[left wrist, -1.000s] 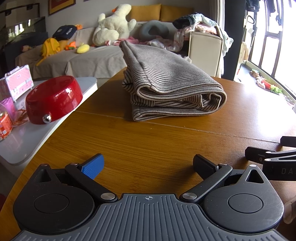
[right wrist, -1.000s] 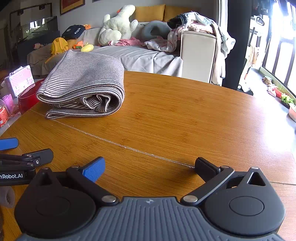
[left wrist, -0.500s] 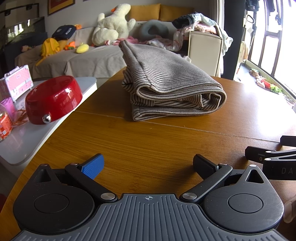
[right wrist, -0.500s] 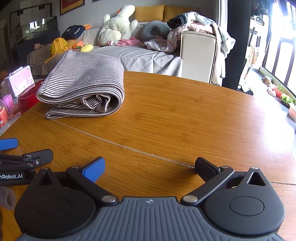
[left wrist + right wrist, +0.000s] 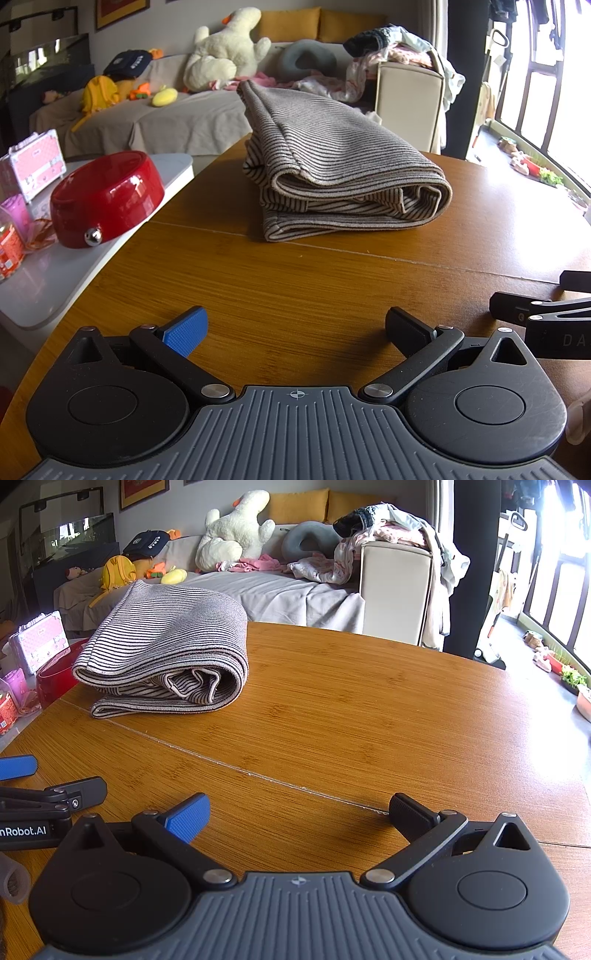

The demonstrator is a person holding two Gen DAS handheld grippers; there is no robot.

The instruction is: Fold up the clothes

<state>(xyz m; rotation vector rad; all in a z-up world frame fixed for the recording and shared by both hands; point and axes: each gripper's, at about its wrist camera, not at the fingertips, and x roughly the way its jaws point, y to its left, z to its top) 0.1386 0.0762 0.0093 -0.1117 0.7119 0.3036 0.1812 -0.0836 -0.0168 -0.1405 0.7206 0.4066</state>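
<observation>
Resting: both grippers sit low over the wooden table (image 5: 295, 295), near the bottom of each frame, with nothing between their fingers.
Left gripper (image 5: 295, 330): fingers spread wide apart, empty, pointing toward the cloth from well back.
Right gripper (image 5: 299, 812): fingers likewise spread apart and empty; its side also shows at the right edge of the left wrist view.
Striped cloth (image 5: 340, 166): a folded bundle lying on the table in the upper middle of the left wrist view, upper left of the right wrist view, well apart from both grippers.
Fold state: it looks folded over several times, so the task seems near done or done; the open end facing the cameras shows loose inner layers and the edges are not lined up.
Red bowl (image 5: 107, 197): on a white side table (image 5: 55, 288) at the left, near the cloth's left side.
Risk, unfolding: pinching only the top layer would likely pull the bundle open, because the inner layers sit loose.
Risk, sliding: a push from the front could slide the cloth on the smooth wood toward the far rim.
Risk, collision: the grippers sit close together and could knock each other if both reach inward.
</observation>
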